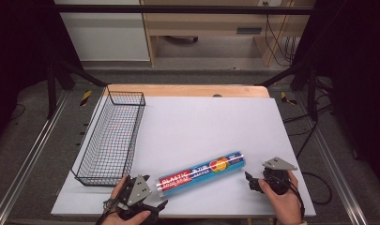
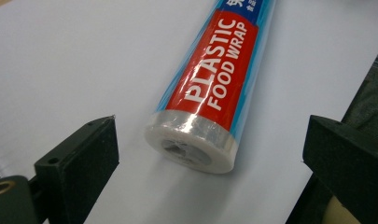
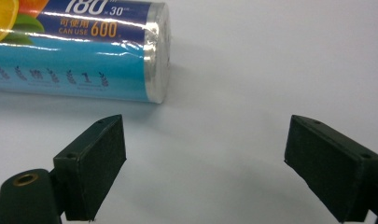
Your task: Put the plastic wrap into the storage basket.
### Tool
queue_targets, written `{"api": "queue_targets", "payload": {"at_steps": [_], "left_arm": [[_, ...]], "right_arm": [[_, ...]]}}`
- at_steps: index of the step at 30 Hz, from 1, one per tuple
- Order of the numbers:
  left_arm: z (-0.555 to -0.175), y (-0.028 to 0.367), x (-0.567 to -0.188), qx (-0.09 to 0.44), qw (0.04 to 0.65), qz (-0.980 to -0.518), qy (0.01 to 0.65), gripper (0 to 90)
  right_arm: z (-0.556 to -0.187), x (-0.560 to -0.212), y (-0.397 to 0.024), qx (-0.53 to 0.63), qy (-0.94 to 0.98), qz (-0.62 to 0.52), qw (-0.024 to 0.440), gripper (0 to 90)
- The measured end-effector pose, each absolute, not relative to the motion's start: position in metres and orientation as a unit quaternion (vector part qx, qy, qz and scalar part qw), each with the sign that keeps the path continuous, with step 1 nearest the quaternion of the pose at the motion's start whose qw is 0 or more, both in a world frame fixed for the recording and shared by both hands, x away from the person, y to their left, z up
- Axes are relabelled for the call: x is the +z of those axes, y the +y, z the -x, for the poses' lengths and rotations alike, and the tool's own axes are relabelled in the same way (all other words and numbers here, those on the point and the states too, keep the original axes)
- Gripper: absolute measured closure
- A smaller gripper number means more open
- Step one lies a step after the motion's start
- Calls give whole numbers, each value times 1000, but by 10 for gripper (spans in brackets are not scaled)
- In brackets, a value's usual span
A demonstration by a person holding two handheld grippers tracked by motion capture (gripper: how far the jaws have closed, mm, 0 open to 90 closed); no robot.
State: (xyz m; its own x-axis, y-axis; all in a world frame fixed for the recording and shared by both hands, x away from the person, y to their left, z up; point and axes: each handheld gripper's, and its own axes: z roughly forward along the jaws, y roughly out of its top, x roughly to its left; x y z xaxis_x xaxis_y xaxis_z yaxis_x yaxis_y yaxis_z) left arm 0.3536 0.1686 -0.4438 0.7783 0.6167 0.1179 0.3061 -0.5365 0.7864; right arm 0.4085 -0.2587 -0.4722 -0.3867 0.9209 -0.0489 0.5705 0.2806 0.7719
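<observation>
Left of roll [image 1: 201, 171] — wire basket [image 1: 111, 137]; white sheet [image 1: 201, 122] bare between.

The roll of food wrap [image 2: 210, 88], in the upper middle of the left gripper view, wears a glossy printed plastic film that catches the light, wrinkled and clear over its end cap. The jaws at the lower corners look like matt black plastic, faintly grainy. The white table sheet [image 1: 211, 122] is smooth and matt. At the left of the high view, the basket [image 1: 111, 136] is thin dark wire mesh. A strip of pale wood [image 1: 187, 90] edges the table's far side.
</observation>
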Motion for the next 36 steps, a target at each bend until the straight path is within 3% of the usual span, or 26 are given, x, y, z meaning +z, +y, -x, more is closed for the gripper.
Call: {"api": "queue_targets", "payload": {"at_steps": [14, 26, 36], "left_arm": [[-390, 101, -406, 180, 324, -905, 208, 50], [-412, 76, -400, 177, 292, -922, 184, 43], [-422, 53, -396, 191, 304, -915, 185, 53]], "right_arm": [[-405, -474, -260, 349, 756, -492, 253, 129], [-403, -473, -258, 351, 756, -491, 253, 128], [-405, -475, -256, 348, 758, -489, 257, 130]]}}
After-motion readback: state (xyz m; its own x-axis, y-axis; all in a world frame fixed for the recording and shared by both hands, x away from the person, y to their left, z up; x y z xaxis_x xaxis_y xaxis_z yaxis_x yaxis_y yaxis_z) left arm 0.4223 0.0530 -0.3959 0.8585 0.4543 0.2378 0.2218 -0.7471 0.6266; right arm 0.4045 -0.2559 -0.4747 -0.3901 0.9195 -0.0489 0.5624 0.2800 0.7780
